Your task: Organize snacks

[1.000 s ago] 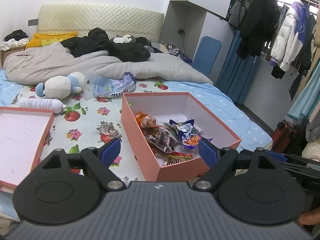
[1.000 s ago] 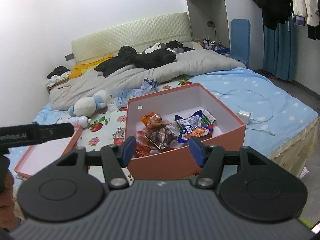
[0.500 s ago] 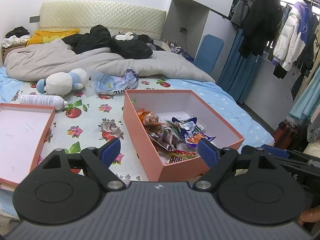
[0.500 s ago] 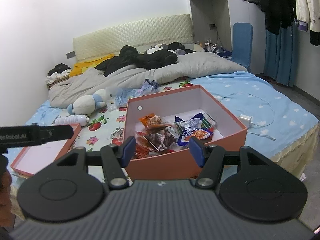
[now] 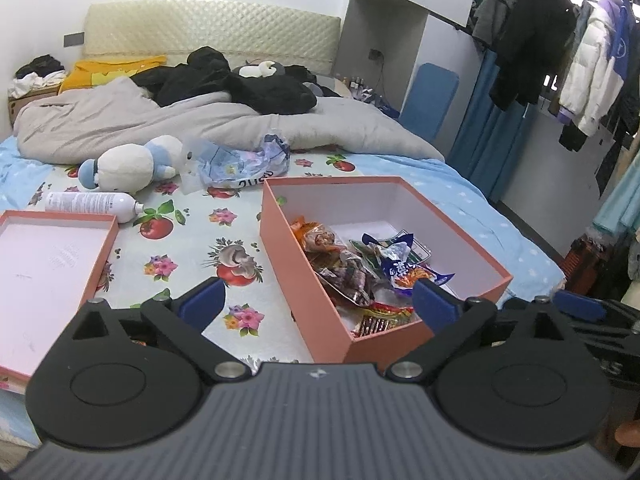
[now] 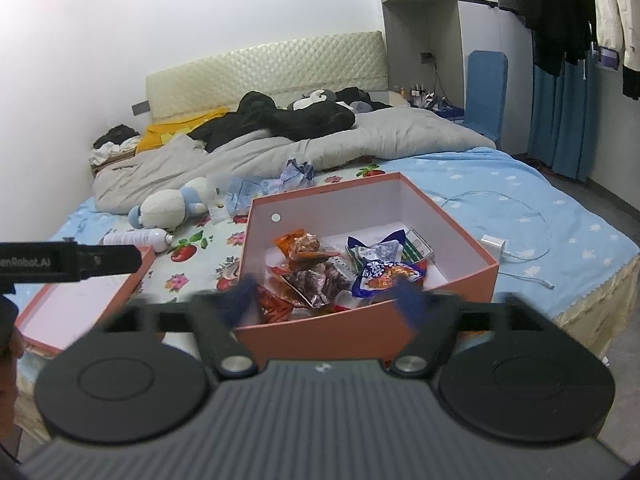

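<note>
An open orange box (image 5: 296, 280) stands on the bed with several snack packets (image 5: 360, 264) piled in its near half. Its lid (image 5: 48, 272) lies upturned to the left. My left gripper (image 5: 316, 300) hovers short of the box's near left corner. Its jaws are opening, with nothing gripped. In the right wrist view the box (image 6: 320, 340) sits straight ahead with the snack packets (image 6: 332, 268) inside. My right gripper (image 6: 326, 294) is just before the front wall, its blurred jaws opening and holding nothing. The lid (image 6: 80, 300) lies at the left.
A plush toy (image 5: 128, 164), a white bottle (image 5: 88, 202) and a crumpled blue bag (image 5: 244, 164) lie on the flowered sheet behind the box. A grey duvet and black clothes cover the bed's far end. A charger and cable (image 6: 496, 244) lie right of the box. Coats hang at the right.
Both grippers' jaws have spread wider, the right one far more, and it shows motion blur. The left gripper has drifted slightly towards the bed.
</note>
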Action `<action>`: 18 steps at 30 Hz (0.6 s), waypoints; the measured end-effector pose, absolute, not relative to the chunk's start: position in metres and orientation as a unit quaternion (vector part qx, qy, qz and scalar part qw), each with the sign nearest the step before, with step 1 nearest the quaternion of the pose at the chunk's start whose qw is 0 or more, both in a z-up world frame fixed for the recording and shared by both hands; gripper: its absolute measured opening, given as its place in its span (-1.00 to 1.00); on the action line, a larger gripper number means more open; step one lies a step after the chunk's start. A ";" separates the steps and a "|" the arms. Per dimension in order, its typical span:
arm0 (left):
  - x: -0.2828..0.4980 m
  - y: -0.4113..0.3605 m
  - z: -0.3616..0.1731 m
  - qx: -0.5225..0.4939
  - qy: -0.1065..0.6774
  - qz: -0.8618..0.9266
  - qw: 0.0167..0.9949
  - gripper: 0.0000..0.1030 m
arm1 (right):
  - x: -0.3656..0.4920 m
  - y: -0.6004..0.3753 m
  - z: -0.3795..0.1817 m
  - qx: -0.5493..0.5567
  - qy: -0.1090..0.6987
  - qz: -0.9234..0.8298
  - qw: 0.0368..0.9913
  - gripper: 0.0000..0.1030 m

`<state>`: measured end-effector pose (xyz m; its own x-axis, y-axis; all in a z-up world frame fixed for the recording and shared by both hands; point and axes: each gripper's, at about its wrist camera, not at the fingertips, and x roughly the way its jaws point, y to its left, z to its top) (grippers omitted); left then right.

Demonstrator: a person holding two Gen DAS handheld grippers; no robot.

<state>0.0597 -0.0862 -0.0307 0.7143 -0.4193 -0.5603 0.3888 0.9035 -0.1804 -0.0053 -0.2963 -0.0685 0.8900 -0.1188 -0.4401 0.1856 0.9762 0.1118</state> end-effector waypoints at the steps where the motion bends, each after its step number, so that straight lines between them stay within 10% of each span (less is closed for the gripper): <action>1: 0.062 -0.086 -0.032 -0.023 0.310 -0.217 0.925 0.98 | -0.005 -0.297 -0.069 0.077 0.220 -0.082 0.969 1.00; 18: 0.077 -0.097 -0.036 -0.004 0.315 -0.206 0.926 0.99 | 0.003 -0.304 -0.073 0.092 0.214 -0.086 0.969 1.00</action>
